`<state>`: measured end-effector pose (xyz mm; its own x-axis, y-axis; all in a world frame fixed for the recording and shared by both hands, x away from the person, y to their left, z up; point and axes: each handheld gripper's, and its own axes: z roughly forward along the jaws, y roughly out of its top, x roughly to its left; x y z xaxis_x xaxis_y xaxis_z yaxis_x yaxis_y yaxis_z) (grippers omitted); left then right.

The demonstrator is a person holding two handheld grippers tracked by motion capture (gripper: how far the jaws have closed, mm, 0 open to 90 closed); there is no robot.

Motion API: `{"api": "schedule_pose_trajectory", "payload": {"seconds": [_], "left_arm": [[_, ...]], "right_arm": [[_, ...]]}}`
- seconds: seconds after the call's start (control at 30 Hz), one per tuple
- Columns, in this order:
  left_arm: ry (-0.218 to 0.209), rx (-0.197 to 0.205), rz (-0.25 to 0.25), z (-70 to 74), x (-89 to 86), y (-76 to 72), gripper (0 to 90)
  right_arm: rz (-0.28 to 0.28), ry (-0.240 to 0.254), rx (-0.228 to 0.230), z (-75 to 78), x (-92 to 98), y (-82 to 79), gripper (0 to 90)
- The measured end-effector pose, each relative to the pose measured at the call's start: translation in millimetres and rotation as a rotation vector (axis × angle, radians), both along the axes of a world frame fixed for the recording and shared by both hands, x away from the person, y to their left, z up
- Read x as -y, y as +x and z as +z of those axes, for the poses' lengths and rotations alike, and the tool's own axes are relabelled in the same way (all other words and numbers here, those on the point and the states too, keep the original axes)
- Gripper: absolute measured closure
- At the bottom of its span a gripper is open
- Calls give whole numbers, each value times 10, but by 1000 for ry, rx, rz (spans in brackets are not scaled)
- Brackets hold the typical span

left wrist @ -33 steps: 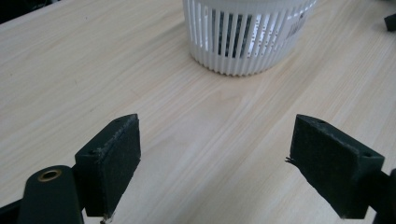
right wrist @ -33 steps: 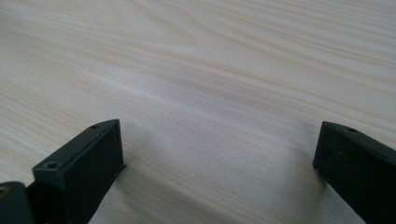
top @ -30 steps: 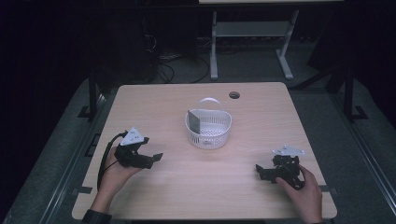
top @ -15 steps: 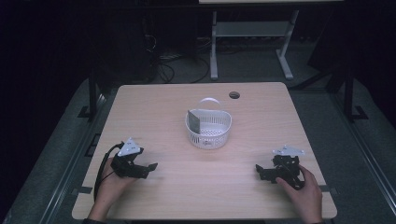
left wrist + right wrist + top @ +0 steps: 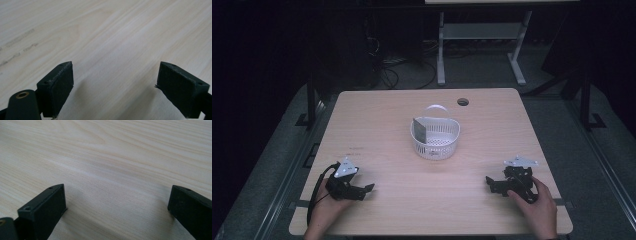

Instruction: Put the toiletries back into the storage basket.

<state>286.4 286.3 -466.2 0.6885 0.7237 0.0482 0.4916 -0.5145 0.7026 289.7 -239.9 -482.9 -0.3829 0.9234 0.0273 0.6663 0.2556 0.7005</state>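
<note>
Left gripper (image 5: 364, 190): seen in the high view at the lower left of the frame, low on the wooden table (image 5: 382, 130), held by the person's left hand (image 5: 324, 207) that comes in from the bottom edge. Its jaws point toward the right of the frame.
Left jaws: wide apart, with nothing between them; in the left gripper view (image 5: 115, 82) bare wood grain fills the gap and the pads sit close over the tabletop.
Left cable: a dark loop curves from the gripper's back toward the table's lower left edge.
Right gripper (image 5: 490, 182): at the lower right of the high view, low on the table, gripped by the right hand (image 5: 537, 205); a grey three-cornered plate sits on top of it. Its jaws point toward the left of the frame.
Right jaws: spread wide and empty; the right gripper view (image 5: 116, 206) shows plain tabletop between the two black pads.
Basket (image 5: 435, 138): white, perforated, with a thin handle arched over it; it stands upright near the middle of the high view, well apart from both grippers and roughly between them, farther up the frame.
Basket contents: a dark flat piece (image 5: 419, 129) leans against the inner left wall; what it is cannot be told.
Table hole (image 5: 463, 102): a small dark round opening near the table's far edge, above and right of the basket.
</note>
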Motion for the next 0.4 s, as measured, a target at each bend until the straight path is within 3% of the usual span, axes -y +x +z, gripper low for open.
{"api": "schedule_pose_trajectory", "payload": {"seconds": [0.1,0.3,0.4], "left_arm": [[1,-8,2,-44,-16,-9,128],[-50,-9,-13,-87,-58,-2,126],[-51,-9,-13,-87,-59,-2,126]], "right_arm": [[0,0,0,0,0,0,10],[0,0,0,0,0,0,10],[1,-2,-1,1,1,0,10]]}}
